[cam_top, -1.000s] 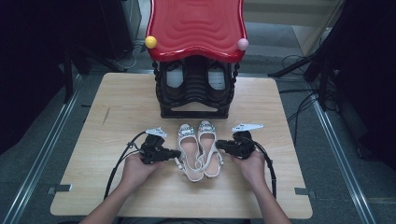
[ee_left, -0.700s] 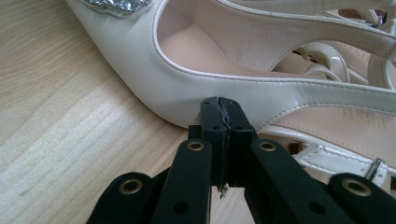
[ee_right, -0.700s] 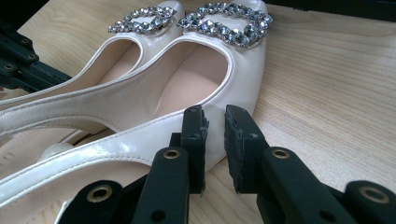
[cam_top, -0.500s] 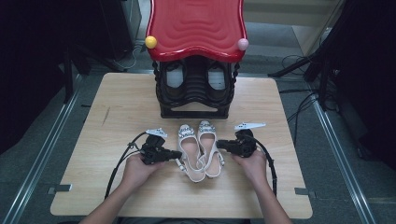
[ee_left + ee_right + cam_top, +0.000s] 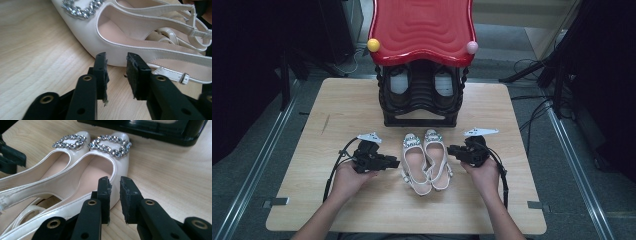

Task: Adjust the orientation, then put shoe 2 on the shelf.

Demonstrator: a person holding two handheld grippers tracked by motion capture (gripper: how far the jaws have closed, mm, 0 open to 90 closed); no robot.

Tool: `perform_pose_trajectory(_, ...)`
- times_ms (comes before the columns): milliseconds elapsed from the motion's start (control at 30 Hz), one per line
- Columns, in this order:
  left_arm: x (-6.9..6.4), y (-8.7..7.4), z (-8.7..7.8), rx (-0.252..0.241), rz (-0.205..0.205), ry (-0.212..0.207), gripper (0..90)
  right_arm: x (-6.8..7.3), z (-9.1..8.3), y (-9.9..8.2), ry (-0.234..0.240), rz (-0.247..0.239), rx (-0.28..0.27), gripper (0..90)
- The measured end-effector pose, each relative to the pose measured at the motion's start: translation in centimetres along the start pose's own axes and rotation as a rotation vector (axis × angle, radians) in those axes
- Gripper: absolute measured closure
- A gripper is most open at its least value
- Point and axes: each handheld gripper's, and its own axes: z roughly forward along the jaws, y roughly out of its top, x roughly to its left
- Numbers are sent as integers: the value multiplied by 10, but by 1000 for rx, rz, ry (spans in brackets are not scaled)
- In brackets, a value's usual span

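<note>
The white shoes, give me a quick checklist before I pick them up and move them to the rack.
1. Left tool free of the left shoe: ok. Its jaws have just been opening and nothing sits between them.
2. Right tool gripping the right shoe: not ok. A gap shows between the jaws, short of the shoe's side.
3. Shoes side by side, toes toward the rack: ok.
4. Straps untangled at the heels: cannot tell, they overlap.
5. Bare table between the shoes and the rack: ok.
6. Free slot in the rack: cannot tell, dark shoes already sit inside.
</note>
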Motion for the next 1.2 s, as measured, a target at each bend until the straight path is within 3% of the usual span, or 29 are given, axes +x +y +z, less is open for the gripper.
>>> perform_pose_trajectory(100,4,0,-8,-1,5,20,590,5,0,2,8,-11,1,762)
perform_pose_trajectory(333,9,1,-22,-35,-5,22,577,14,0,7,13,-3,20,722)
perform_pose_trajectory(800,13,0,-27,-30,3,67,533,33,7,16,32,-3,47,677)
perform_pose_trajectory(933,13,0,-28,-32,3,62,530,38,11,17,42,-3,51,666)
perform_pose_trajectory(1200,13,0,-28,-27,9,76,529,50,20,28,64,-12,96,635)
